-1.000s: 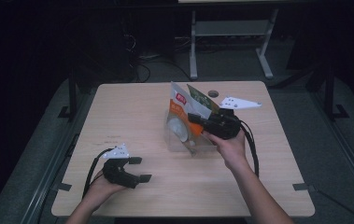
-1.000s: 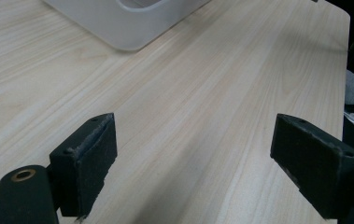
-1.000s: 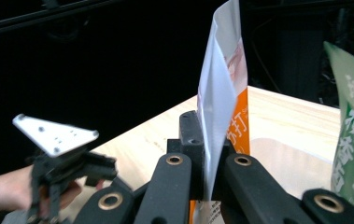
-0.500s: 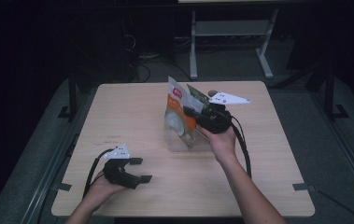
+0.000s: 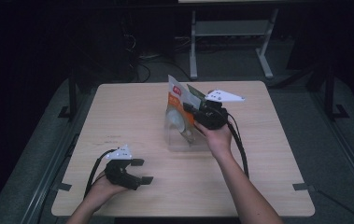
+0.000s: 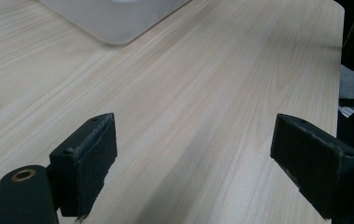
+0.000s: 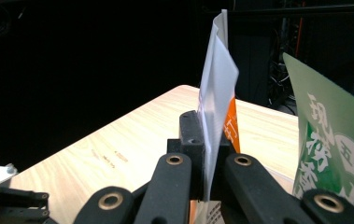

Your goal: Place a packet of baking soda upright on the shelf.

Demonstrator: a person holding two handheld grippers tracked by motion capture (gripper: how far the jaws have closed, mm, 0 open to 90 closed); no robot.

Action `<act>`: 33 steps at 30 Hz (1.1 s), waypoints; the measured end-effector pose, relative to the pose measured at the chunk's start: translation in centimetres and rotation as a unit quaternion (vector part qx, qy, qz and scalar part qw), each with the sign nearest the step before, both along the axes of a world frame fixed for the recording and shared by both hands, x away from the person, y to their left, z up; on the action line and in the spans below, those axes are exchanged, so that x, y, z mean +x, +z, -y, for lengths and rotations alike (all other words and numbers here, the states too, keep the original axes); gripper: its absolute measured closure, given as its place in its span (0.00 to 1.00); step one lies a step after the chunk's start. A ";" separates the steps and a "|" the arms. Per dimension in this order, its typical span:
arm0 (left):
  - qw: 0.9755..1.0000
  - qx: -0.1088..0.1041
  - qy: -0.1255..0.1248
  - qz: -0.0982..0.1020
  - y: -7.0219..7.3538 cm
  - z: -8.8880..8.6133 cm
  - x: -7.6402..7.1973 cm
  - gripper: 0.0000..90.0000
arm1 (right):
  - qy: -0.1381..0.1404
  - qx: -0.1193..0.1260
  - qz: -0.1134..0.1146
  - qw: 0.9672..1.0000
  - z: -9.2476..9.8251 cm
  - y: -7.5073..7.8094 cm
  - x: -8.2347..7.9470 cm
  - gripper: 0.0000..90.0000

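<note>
Pale wood-grain table (image 5: 132,116) under a dark room, seen from above. Near its middle, the person's right hand (image 5: 219,140) holds the right gripper (image 5: 189,110), whose black jaws are clamped together on the edge of a glossy white and orange plastic pouch (image 5: 178,109). The pouch stands upright, its clear lower part resting on the tabletop. In the right gripper view, the thin white sheet of the pouch (image 7: 216,93) rises straight up from between the two pressed jaws, with an orange printed panel behind it. Just beside it, on the right of that view, stands a green packet with white lettering (image 7: 333,135).

Near the table's front left corner, the left hand (image 5: 101,191) rests with the left gripper (image 5: 142,171) low over the wood, well apart from the pouch. Its jaws stand wide apart with only bare tabletop between them in the left gripper view.
</note>
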State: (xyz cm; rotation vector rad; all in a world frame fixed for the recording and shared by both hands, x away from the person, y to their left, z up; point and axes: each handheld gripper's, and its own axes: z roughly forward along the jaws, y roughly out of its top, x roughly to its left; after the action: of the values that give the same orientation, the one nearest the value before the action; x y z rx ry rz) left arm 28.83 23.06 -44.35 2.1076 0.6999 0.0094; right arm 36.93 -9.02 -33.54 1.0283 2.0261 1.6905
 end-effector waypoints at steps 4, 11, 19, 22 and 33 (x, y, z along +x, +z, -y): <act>1.000 0.002 -0.002 0.000 0.0 0.0 0.0 0.16 | -0.004 -0.002 0.002 1.000 -0.2 -0.3 0.4 1.00; 1.000 0.001 -0.003 -0.002 0.0 0.1 0.0 0.16 | -0.009 -0.017 0.009 1.000 -0.9 -0.6 0.8 1.00; 1.000 0.003 -0.005 -0.004 -0.1 0.1 -0.1 0.16 | -0.008 -0.024 0.006 1.000 -1.1 -1.5 1.0 1.00; 1.000 0.006 -0.007 -0.006 -0.1 0.2 -0.1 0.16 | -0.007 -0.026 0.007 1.000 -1.1 -1.8 1.1 1.00; 1.000 0.006 -0.009 -0.009 -0.3 0.4 -0.2 0.16 | 0.005 -0.048 0.000 0.999 -1.6 -3.2 1.1 1.00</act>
State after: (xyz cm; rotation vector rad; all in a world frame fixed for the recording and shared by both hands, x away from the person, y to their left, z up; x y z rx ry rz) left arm 28.65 22.65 -44.61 2.1283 0.6933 -0.0166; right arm 38.07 -7.38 -36.71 0.9895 2.0931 1.5812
